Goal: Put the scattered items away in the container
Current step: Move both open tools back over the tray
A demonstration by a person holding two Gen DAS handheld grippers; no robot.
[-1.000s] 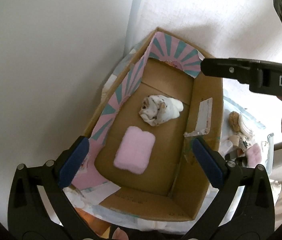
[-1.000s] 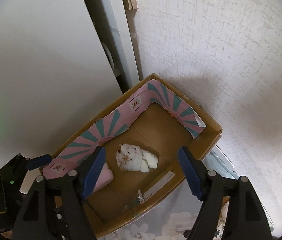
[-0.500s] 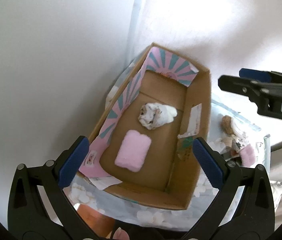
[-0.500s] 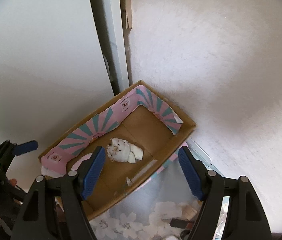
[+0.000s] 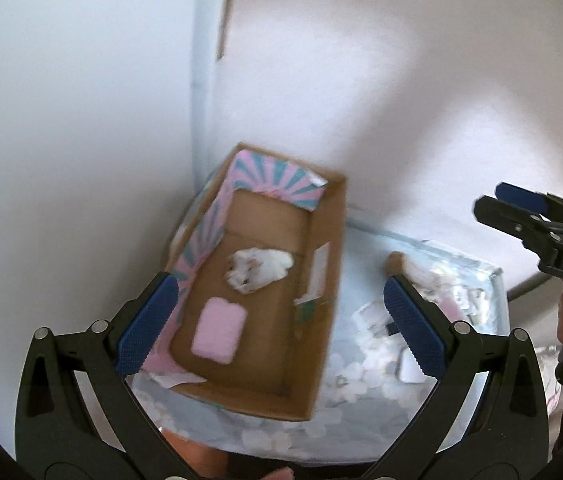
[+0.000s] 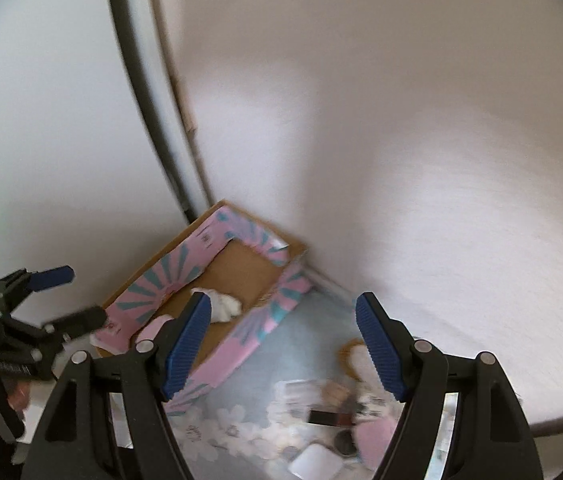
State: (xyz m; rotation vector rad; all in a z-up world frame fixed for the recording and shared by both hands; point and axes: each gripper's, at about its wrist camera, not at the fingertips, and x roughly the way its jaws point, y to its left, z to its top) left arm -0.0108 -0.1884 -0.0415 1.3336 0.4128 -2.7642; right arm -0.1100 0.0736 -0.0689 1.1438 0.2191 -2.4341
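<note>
Two grippers, both spread wide, empty. Cardboard box [image 5: 323, 280] in far left corner, pink pad [image 5: 218, 331] and crumpled white cloth [image 5: 259, 266] inside, between left gripper [image 5: 281, 326] pads. Box long axis near-far. Right gripper [image 6: 283, 346] over scattered items [image 6: 341, 420], right of box.

left gripper [image 5: 281, 328] spread wide, right gripper [image 6: 283, 344] likewise

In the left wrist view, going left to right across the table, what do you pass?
Pink pad → white crumpled cloth → cardboard box's right wall → scattered pile on the floral tablecloth → right gripper.
</note>
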